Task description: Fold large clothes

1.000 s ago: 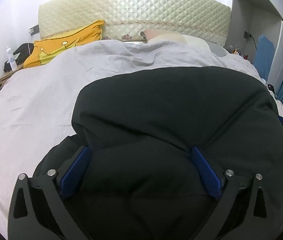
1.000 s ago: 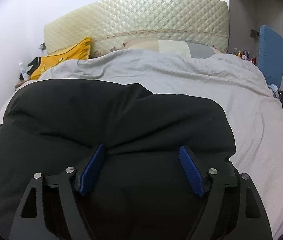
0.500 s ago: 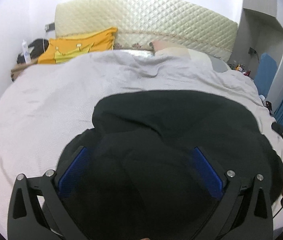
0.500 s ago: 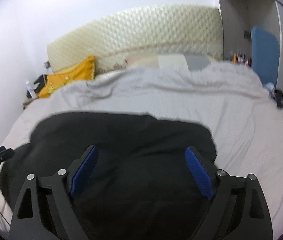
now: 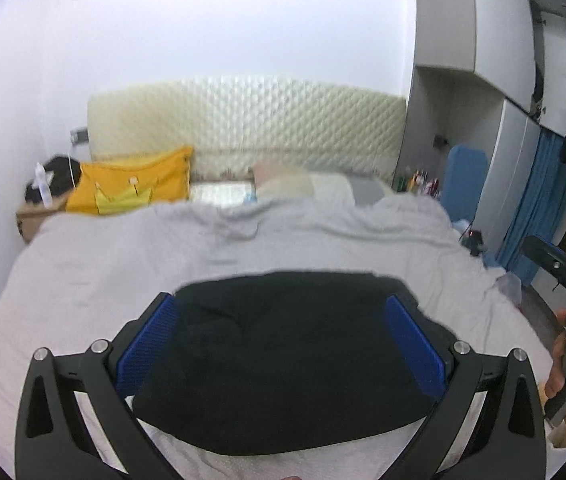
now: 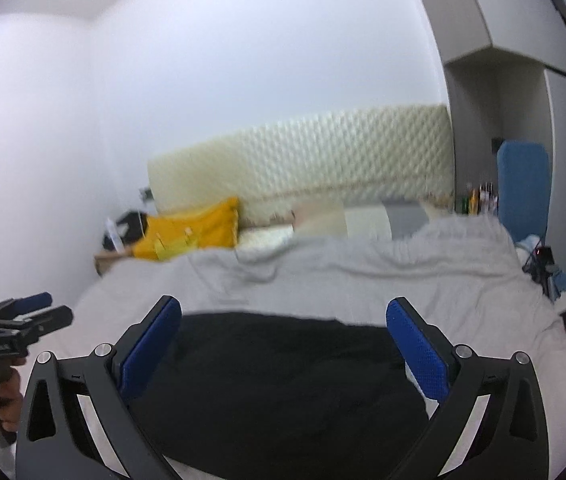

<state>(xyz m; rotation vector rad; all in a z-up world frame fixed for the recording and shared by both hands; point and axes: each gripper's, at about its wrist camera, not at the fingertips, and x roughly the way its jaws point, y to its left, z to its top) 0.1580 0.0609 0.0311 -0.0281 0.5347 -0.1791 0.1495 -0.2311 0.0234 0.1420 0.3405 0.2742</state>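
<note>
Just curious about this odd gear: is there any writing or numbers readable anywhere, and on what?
"DA": white letters, cut off at the frame edge, on the right gripper.
Small white print on the left gripper: too blurred to read.
Bottles by the bed: labels too small.

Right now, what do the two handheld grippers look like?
Both look alike. The left gripper and right gripper have matte black, cut-out triangular frames with silver screw heads, and fingers faced with textured blue pads. The left wrist view shows white lettering on the right gripper's black body, too blurred to read.
</note>
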